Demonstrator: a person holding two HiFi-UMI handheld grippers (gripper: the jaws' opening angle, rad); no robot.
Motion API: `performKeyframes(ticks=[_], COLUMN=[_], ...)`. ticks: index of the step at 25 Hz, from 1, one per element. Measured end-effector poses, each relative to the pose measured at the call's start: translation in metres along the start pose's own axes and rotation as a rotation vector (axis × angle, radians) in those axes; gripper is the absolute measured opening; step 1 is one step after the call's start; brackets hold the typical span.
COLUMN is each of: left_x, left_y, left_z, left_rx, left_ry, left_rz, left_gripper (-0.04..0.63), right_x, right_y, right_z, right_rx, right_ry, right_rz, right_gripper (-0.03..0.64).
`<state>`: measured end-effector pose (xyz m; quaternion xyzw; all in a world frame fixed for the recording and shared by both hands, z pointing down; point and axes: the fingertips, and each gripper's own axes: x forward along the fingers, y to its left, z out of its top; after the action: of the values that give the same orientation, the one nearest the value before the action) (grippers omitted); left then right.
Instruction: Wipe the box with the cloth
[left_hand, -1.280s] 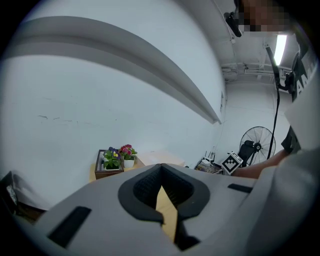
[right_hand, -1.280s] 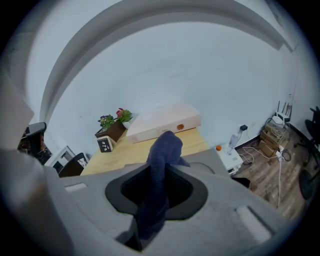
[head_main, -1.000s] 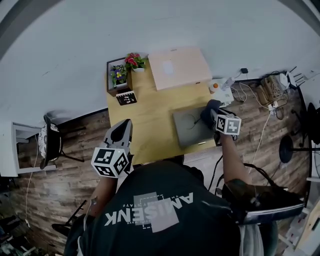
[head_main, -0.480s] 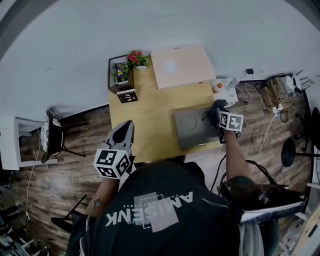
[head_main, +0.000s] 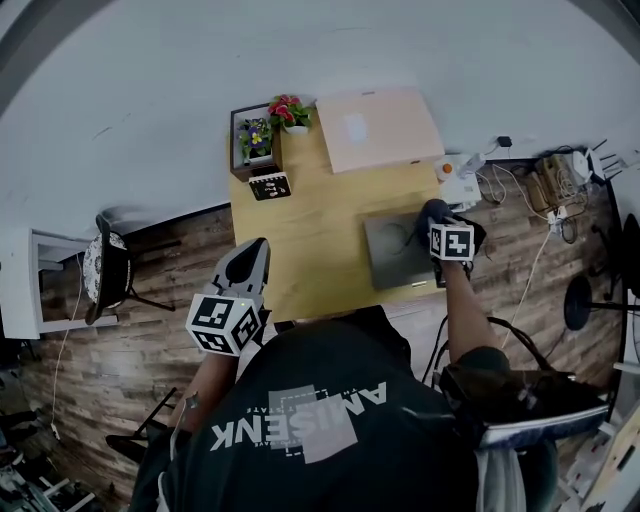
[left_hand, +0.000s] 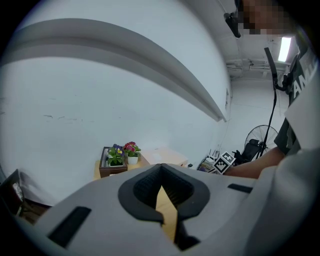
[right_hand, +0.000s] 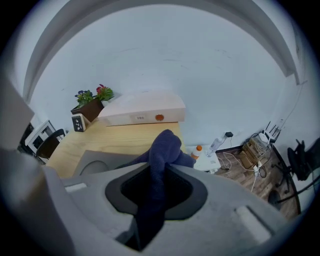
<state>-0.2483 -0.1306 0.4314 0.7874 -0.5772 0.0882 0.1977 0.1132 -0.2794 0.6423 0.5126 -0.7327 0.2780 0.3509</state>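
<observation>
Box (head_main: 392, 255) is the flat grey one near the front right edge of the wooden table (head_main: 300, 225). It looks matte and smooth, with a shallow round dent in the lid that shows best in the right gripper view (right_hand: 95, 162). The right gripper (head_main: 436, 220) is over its right side with the jaws clamped on a dark blue cloth (right_hand: 162, 150). The cloth is soft and floppy, bunched into a lump that pokes out past the tips.

The left gripper (head_main: 250, 258) is parked off the table's near left corner. Its jaws are pretty much squeezed together with nothing in them, just a thin sliver of tabletop showing through.

I'd say we're mid-wipe on the lid. The next pass probably wants the cloth dragged back toward the left while it's kept pressed flat. That round dent will likely need its own swipe, since a bunched rag tends to skip over recesses.

A pale, boxy carton (head_main: 378, 127) sits at the back by the wall, and it's untouched as far as I can tell.
</observation>
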Motion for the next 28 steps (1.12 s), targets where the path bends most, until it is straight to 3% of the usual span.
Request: performKeyframes(ticks=[3, 9, 21, 28], left_x=[-0.005, -0.017, -0.031, -0.034], left_y=[0.005, 0.015, 0.03, 0.035], left_z=[-0.001, -0.005, -0.016, -0.022], left_rx=[0.005, 0.009, 0.001, -0.008], left_ry=[0.0, -0.001, 0.008, 0.005], left_rz=[-0.009, -0.019, -0.002, 0.009], left_gripper=[0.0, 0.0, 0.0, 0.0], right_x=[0.0, 0.0, -0.008, -0.012], right_y=[0.02, 0.028, 0.045, 0.058], right_z=[-0.005, -0.008, -0.007, -0.007], right_rx=[0.03, 0.065, -0.006, -0.129], right_ry=[0.011, 0.022, 0.056, 0.049], right_rz=[0.033, -0.003, -0.11, -0.14], right_gripper=[0.071, 0.069, 0.069, 0.071])
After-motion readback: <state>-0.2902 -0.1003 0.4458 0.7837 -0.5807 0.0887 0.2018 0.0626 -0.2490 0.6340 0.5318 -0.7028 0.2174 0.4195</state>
